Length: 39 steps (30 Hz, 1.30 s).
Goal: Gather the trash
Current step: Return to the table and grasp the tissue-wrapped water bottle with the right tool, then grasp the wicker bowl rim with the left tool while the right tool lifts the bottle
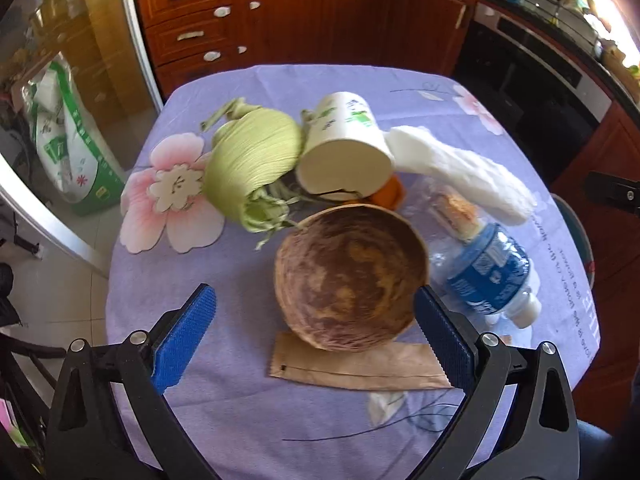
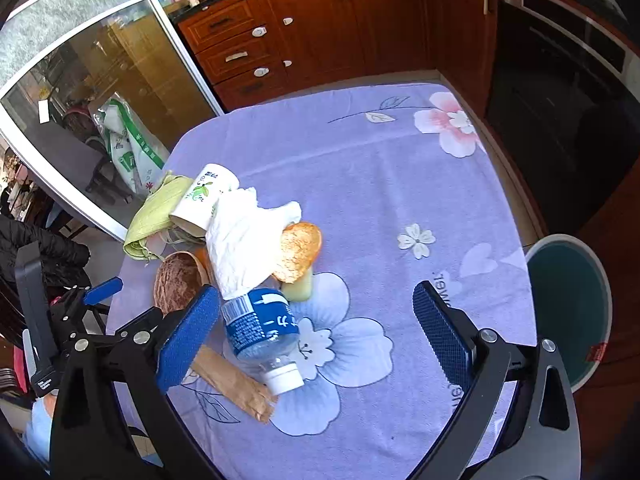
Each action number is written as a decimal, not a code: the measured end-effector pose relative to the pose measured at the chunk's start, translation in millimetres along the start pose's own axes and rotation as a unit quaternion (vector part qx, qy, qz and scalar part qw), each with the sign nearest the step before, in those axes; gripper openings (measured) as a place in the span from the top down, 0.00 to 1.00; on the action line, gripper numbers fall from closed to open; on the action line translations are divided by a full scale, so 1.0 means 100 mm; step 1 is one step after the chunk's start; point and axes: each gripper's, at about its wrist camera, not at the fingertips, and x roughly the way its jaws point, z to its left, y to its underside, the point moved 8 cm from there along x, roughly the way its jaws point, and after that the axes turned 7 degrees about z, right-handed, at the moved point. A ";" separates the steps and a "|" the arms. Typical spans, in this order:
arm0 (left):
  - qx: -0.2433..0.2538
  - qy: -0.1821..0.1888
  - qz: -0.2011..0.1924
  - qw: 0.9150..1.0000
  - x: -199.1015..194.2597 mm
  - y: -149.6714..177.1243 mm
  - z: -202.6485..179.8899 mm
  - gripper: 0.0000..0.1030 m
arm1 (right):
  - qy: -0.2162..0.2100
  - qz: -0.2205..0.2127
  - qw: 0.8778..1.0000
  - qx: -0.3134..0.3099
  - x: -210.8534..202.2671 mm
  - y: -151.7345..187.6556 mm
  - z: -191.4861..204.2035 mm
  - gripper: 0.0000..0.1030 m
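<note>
A pile of trash lies on the purple flowered tablecloth (image 1: pixel 200 420). In the left wrist view: a brown coconut shell (image 1: pixel 352 276), a green corn husk (image 1: pixel 252 160), a tipped paper cup (image 1: pixel 344 148), a white tissue (image 1: pixel 460 168), a blue-labelled plastic bottle (image 1: pixel 492 276) and a brown paper sleeve (image 1: pixel 360 368). My left gripper (image 1: pixel 316 340) is open, just in front of the coconut shell. My right gripper (image 2: pixel 316 340) is open and empty above the bottle (image 2: pixel 260 328); the tissue (image 2: pixel 240 240), cup (image 2: pixel 204 196), bread piece (image 2: pixel 300 252) and shell (image 2: pixel 176 284) lie beyond.
A bin with a teal liner (image 2: pixel 568 308) stands by the table's right edge. Wooden cabinets (image 2: pixel 320 24) and a dark oven (image 2: pixel 560 92) lie behind. A glass sliding door (image 2: pixel 92 92) is at left. The left gripper shows at the left edge of the right wrist view (image 2: pixel 102 290).
</note>
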 end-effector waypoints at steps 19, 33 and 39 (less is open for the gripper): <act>0.006 0.029 0.018 0.999 0.52 -0.08 0.06 0.09 | -0.059 0.075 0.995 -0.019 0.91 -0.22 0.51 0.09; 0.005 0.037 0.031 0.999 0.62 -0.02 0.01 0.15 | -0.067 0.053 0.994 -0.063 0.91 -0.22 0.69 0.62; 0.009 0.039 0.031 0.999 0.59 0.00 -0.02 0.16 | -0.071 0.044 0.994 -0.076 0.74 -0.20 0.71 0.61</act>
